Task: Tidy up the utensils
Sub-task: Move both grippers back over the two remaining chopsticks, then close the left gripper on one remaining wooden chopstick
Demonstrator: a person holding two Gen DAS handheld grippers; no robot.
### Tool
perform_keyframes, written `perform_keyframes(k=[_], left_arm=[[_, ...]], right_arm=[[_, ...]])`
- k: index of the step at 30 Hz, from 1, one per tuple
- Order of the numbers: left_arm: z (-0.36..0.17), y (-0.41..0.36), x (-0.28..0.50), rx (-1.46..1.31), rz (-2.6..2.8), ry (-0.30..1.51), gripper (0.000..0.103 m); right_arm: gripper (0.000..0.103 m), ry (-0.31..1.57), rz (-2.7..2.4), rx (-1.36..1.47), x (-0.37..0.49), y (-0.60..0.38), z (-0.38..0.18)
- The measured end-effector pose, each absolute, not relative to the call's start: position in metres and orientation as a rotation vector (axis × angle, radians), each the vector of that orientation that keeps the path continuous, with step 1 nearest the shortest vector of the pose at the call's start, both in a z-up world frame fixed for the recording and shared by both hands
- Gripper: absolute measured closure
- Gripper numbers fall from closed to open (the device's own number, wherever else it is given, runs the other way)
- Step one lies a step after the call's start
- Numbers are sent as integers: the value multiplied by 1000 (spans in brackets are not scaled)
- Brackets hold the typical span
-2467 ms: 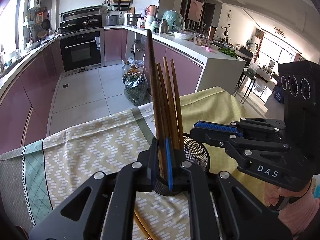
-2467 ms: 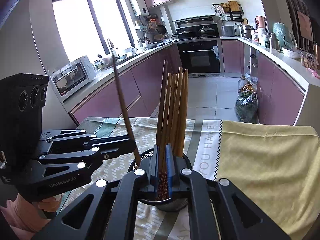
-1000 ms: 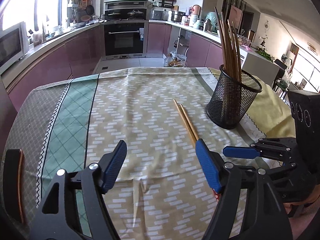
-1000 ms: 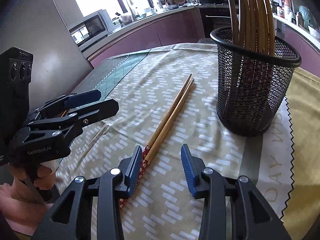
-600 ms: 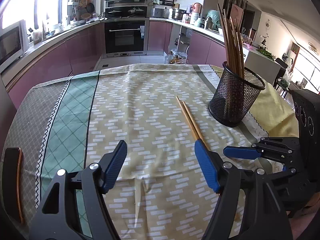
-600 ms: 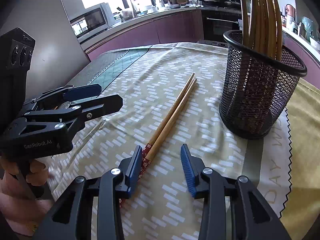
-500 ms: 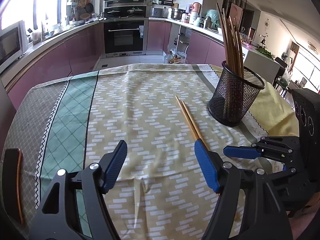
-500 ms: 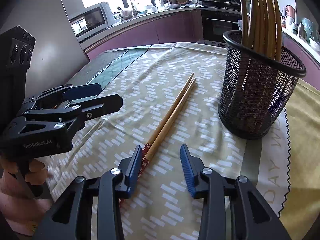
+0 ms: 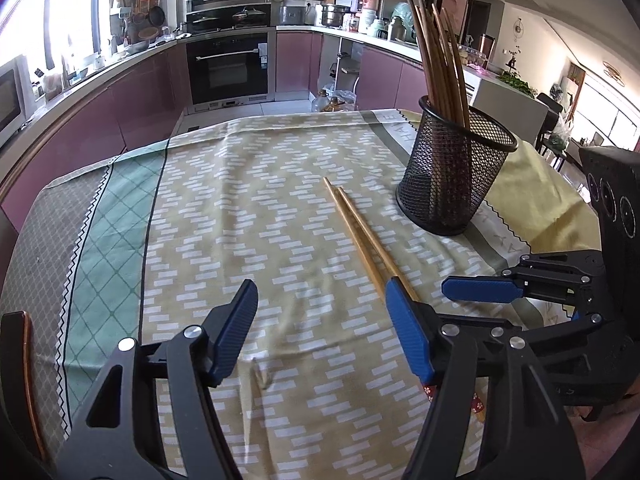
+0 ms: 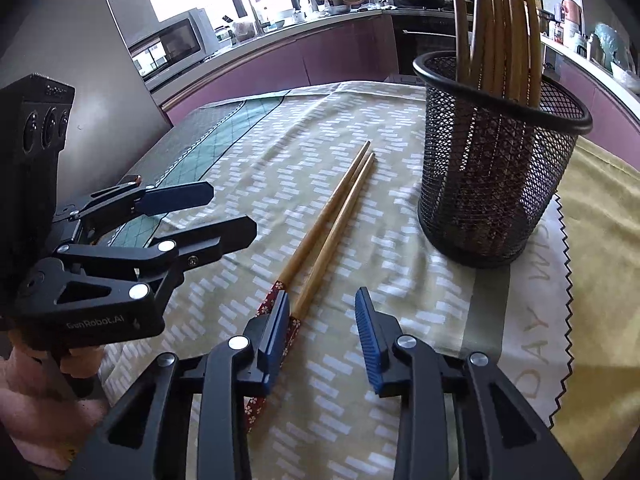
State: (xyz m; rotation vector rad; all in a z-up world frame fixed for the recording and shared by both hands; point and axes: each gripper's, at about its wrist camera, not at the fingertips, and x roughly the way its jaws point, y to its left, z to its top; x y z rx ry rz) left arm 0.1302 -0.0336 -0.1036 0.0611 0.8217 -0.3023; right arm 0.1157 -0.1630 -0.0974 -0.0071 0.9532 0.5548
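Observation:
Two loose wooden chopsticks (image 9: 360, 232) (image 10: 336, 216) with red patterned ends lie side by side on the tablecloth. To their right stands a black mesh holder (image 9: 448, 184) (image 10: 492, 184) holding several chopsticks (image 9: 440, 68) (image 10: 504, 32) upright. My right gripper (image 10: 322, 308) (image 9: 452, 300) hovers over the red ends with its jaws closing. One stick lies between them and the other runs under the left finger; the pads press on neither. My left gripper (image 9: 320, 320) (image 10: 232, 210) is closing too, over bare cloth just left of the pair.
The patterned tablecloth (image 9: 240, 200) covers the table, whose far edge drops to the kitchen floor. A dark chair back (image 9: 16, 360) rises at the near left. Purple cabinets and an oven (image 9: 228, 68) stand beyond. A hand (image 10: 24, 380) holds the left gripper.
Earlier both grippers were shut on chopsticks above the holder; now those sticks stand in it and both grippers are back near the loose pair. Over the last second both jaws narrowed.

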Motion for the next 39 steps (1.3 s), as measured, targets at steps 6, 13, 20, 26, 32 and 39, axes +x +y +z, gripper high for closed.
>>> perform_keyframes(k=[6,13,20,26,32,39], left_arm=[[-109,-46,130,82,-359,847,43],[-116,-60,129,119,-400,867,52],[-126,-63,129,113,-406,904,68],[-128,-61,125,83,-383,911,81],[-128,-59,119,44,-354,917,91],[-127,-65,110,33,-365,939,91]], right_arm=[[77,971,558,47,120,-174,-98],[80,975,554,56,121,-179,-99],[80,977,557,57,121,-181,-99],[80,972,548,50,127,-179,-98],[80,961,534,43,137,-174,-99],[86,970,546,43,139,-174,-99]])
